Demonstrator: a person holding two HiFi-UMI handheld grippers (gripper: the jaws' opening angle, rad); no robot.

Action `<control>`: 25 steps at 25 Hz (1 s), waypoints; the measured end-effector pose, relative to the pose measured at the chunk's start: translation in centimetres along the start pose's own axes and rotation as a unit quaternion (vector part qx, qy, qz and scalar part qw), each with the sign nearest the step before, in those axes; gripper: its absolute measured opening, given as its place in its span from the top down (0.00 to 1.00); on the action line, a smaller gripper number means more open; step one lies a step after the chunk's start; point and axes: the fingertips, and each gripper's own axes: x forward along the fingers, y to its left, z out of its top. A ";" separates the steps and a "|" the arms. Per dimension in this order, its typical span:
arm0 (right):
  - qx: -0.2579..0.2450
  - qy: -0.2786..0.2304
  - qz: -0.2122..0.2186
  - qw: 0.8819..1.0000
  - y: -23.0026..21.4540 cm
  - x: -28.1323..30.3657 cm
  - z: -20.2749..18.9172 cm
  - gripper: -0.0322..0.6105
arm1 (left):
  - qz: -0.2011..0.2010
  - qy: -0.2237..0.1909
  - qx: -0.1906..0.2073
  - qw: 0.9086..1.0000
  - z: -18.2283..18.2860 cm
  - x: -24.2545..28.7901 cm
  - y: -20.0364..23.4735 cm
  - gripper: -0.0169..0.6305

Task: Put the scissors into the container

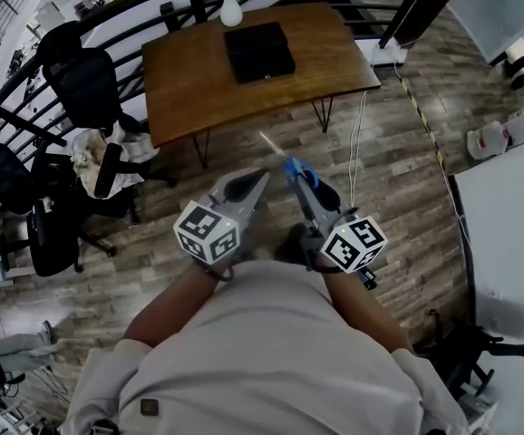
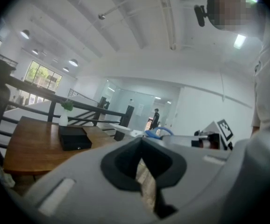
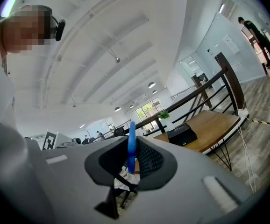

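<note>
fingers of the right gripper (image 3: 131, 164) clamp the blue handle of the scissors (image 3: 131, 141); the blades jut forward over the wood floor (image 1: 398, 152). fingers of the left gripper (image 2: 142, 164) sit together, nothing between them. both grippers side by side. black container (image 1: 258, 51) lies on the wooden counter (image 1: 198, 89) ahead, well apart from the scissors, a white vase (image 1: 231, 9) behind it.
</note>
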 end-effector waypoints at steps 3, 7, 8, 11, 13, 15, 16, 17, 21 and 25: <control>-0.006 0.001 0.007 1.000 -3.6 0.3 2.3 0.86 | 0.004 -0.005 -0.002 1.000 0.8 4.3 0.6 0.97; -0.017 -0.001 0.010 1.000 -8.7 0.1 6.8 0.86 | 0.008 -0.011 0.001 1.000 1.9 10.2 0.4 0.97; -0.020 -0.001 0.011 1.000 -9.7 -0.1 7.9 0.86 | 0.008 -0.014 -0.001 1.000 2.2 11.4 0.2 0.97; -0.030 0.003 0.017 0.999 -11.9 -0.7 9.9 0.86 | 0.008 -0.022 0.000 1.000 2.9 14.3 -0.6 0.97; -0.026 0.003 0.019 0.999 -13.1 -0.5 10.4 0.86 | 0.006 -0.019 0.003 1.000 3.2 15.8 -0.8 0.97; -0.013 0.002 0.022 1.000 -14.1 0.0 10.5 0.86 | 0.006 -0.015 0.007 1.000 3.5 16.8 -0.4 0.97; -0.008 0.003 0.024 1.000 -14.5 0.3 10.5 0.86 | 0.008 -0.013 0.010 1.000 3.7 17.2 -0.1 0.97; -0.005 0.004 0.025 1.000 -15.0 0.7 10.5 0.86 | 0.010 -0.013 0.012 1.000 3.9 17.6 0.3 0.97; 0.003 -0.001 0.026 1.000 -16.5 2.6 11.5 0.86 | 0.014 -0.010 0.010 1.000 4.7 19.0 2.3 0.97; 0.004 0.004 0.025 1.000 -17.7 4.7 11.8 0.86 | 0.019 -0.012 0.008 1.000 5.4 20.0 4.7 0.97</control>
